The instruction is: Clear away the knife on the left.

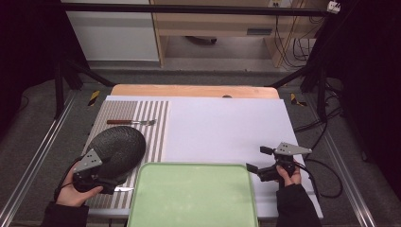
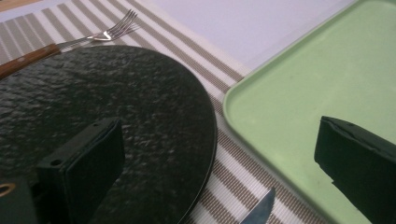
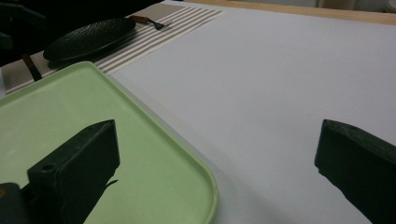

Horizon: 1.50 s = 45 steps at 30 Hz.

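The left claw [image 1: 109,185] stands with its jaws wide apart and holds nothing, positioned at the near edge of the black plate [image 1: 118,149], just above a knife [image 1: 124,189] whose blade tip lies on the striped placemat [image 1: 153,124] between the plate and the green tray [image 1: 194,196]. In the left gripper view, one jaw hangs over the plate's textured surface and the other over the tray, with the knife tip between them. The plate rests flat on the placemat; a wooden-handled fork [image 1: 131,122] lies on the mat just beyond it, apart from the plate. The right claw [image 1: 257,160] is likewise wide and empty, held over the white worktop [image 1: 222,127] sheet at the tray's far right corner. The tray sits at the near edge, bare inside.
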Tool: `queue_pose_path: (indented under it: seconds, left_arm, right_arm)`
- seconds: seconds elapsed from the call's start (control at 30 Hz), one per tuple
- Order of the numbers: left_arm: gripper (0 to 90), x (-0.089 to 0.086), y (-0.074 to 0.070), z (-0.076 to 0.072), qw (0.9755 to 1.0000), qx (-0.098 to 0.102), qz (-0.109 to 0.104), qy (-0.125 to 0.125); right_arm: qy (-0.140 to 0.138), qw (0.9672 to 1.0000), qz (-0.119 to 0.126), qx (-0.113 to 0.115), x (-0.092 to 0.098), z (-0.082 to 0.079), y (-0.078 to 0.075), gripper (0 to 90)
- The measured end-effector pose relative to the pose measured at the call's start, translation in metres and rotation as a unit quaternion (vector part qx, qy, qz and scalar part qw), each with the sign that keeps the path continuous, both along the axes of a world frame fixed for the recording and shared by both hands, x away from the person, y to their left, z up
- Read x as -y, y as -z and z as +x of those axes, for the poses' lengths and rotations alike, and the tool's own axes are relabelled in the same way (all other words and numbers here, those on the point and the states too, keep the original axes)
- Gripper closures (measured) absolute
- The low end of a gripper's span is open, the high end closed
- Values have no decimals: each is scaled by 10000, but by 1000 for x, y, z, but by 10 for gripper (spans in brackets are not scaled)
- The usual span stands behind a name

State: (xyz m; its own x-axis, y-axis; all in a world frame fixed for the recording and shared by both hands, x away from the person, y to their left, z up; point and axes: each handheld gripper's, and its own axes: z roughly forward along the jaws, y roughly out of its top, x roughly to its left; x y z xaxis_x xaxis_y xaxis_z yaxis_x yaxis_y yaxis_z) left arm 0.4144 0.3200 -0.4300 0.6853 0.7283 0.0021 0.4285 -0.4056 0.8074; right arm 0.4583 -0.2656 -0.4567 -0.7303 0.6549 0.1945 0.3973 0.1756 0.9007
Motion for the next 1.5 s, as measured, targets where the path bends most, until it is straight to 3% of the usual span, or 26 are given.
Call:
queue_pose_path:
  seconds: [0.53,0.77,1.1,1.23,1.27,1.3,1.33,1.5]
  left_arm:
    - [14,-29,-2,-15,9997,-104,174,-125]
    - [14,-39,2,-19,9986,-351,365,-142]
    - [23,-53,4,-23,9976,-507,397,-258]
    - [29,-56,7,-24,9964,-622,539,-207]
    - [34,-57,9,-25,9949,-682,714,-211]
    - [38,-57,9,-25,9949,-682,714,-211]
    - [42,-57,11,-25,9934,-736,863,-189]
    - [90,-60,14,-25,9914,-794,1027,-147]
  right_arm:
    - [-4,10000,-15,-9,0,0,0,2]
    - [-10,10000,-35,-10,-1,0,1,3]
    - [-4,10000,-22,-11,-1,0,1,2]
    - [-7,10000,-24,-6,-1,0,1,2]
    - [0,10000,-26,-5,-1,0,1,2]
    - [0,10000,-26,-5,-1,0,1,2]
    - [-1,10000,-35,-7,-1,0,1,3]
    - [-7,10000,-45,-8,-1,0,1,2]
